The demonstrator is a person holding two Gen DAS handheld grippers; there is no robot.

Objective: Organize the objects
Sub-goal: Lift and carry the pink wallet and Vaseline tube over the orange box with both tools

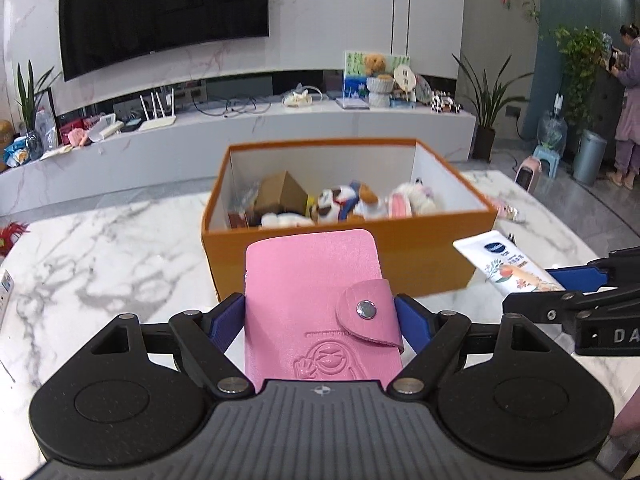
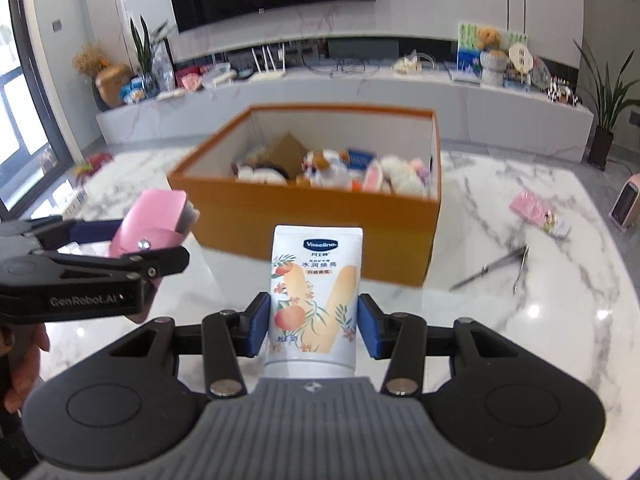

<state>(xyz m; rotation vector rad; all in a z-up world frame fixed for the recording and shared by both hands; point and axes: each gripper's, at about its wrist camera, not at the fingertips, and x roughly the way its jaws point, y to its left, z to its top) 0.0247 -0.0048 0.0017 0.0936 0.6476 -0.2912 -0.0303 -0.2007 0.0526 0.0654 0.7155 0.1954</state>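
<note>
left claw [image 1: 320, 312] was clamped on a pink card wallet [image 1: 316, 300]; right claw [image 2: 312, 320] was clamped on a lotion tube [image 2: 314, 292]. both were held above the marble desk [image 2: 500, 320], before an open orange box [image 1: 344, 256] of plush toys [image 1: 344, 202].

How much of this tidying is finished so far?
Done: soft toys and a brown carton already lie in the orange cardboard box. In hand: the left tool grips a pink snap wallet, the right tool a white Vaseline tube. Left: metal scissors and a pink packet on the marble table.
</note>
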